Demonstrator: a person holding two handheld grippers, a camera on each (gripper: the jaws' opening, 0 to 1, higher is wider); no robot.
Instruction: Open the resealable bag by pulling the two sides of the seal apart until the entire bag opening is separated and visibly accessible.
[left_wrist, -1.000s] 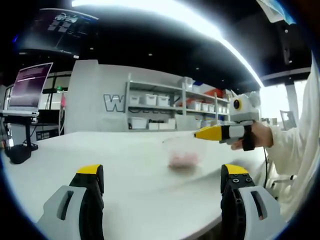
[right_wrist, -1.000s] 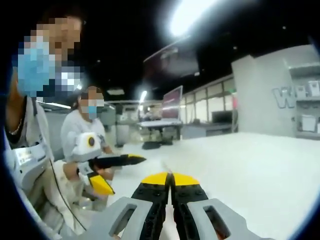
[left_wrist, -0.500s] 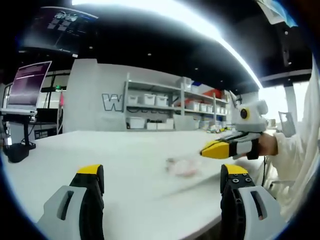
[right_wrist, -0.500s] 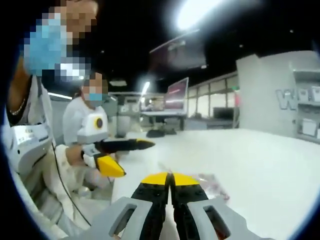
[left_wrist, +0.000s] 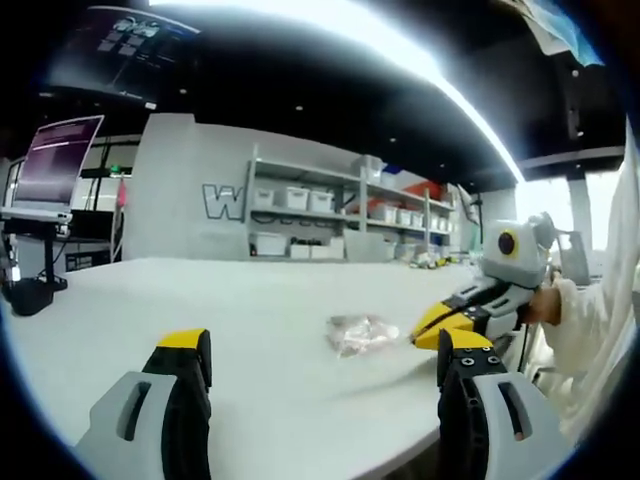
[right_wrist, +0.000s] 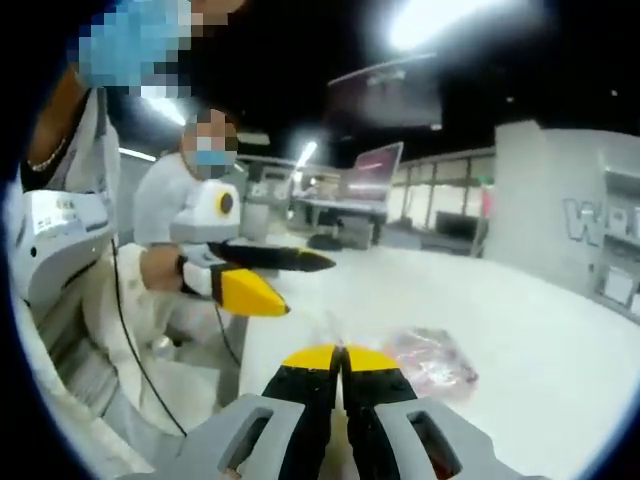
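One small clear resealable plastic bag with pinkish contents (left_wrist: 360, 334) lies flat near white bench (left_wrist: 200, 300) front edge. Right gripper (right_wrist: 341, 357), jaws pressed together, nearer, bag just beyond tips. Left gripper (left_wrist: 325, 350) spread wide, bag ahead, farther off.

White table (left_wrist: 250, 300), shelving (left_wrist: 340, 215) with bins, a monitor (left_wrist: 55, 165) on a stand
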